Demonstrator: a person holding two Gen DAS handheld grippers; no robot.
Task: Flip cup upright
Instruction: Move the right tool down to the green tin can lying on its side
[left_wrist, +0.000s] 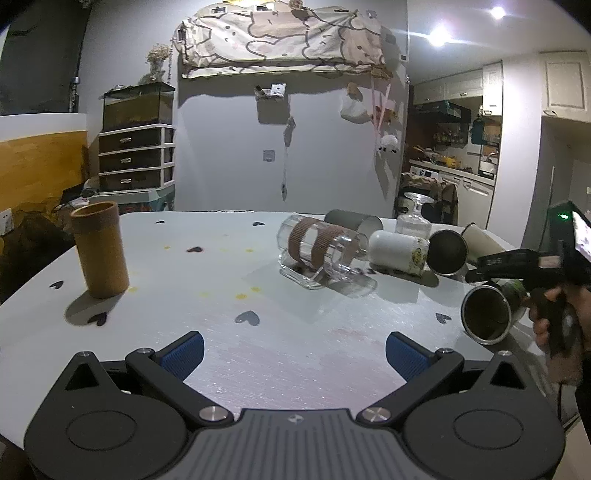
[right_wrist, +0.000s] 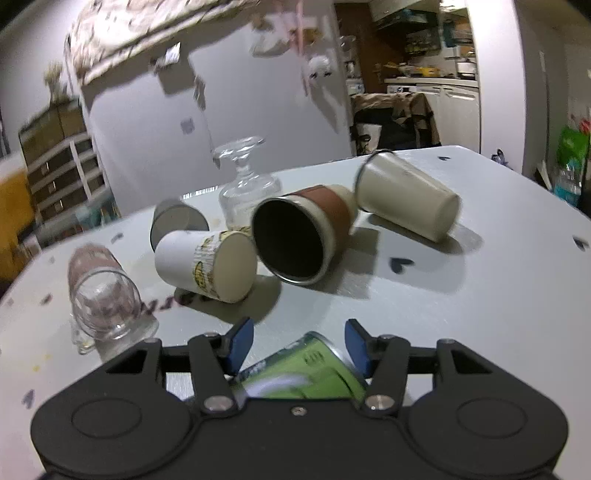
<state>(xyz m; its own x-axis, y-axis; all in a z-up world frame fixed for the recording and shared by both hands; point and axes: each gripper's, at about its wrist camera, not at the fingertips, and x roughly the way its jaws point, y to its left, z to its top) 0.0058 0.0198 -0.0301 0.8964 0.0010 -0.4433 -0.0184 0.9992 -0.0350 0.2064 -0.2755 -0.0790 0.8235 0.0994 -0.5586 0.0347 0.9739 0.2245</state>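
Illumination is dim and cool. Two ceiling lights (left_wrist: 469, 24) flare at the upper right of the left wrist view. Cups cast soft shadows toward the table's (left_wrist: 258, 354) near edge. Fisheye distortion bends both frames' borders. The right wrist view is motion-blurred, worst on the wall.
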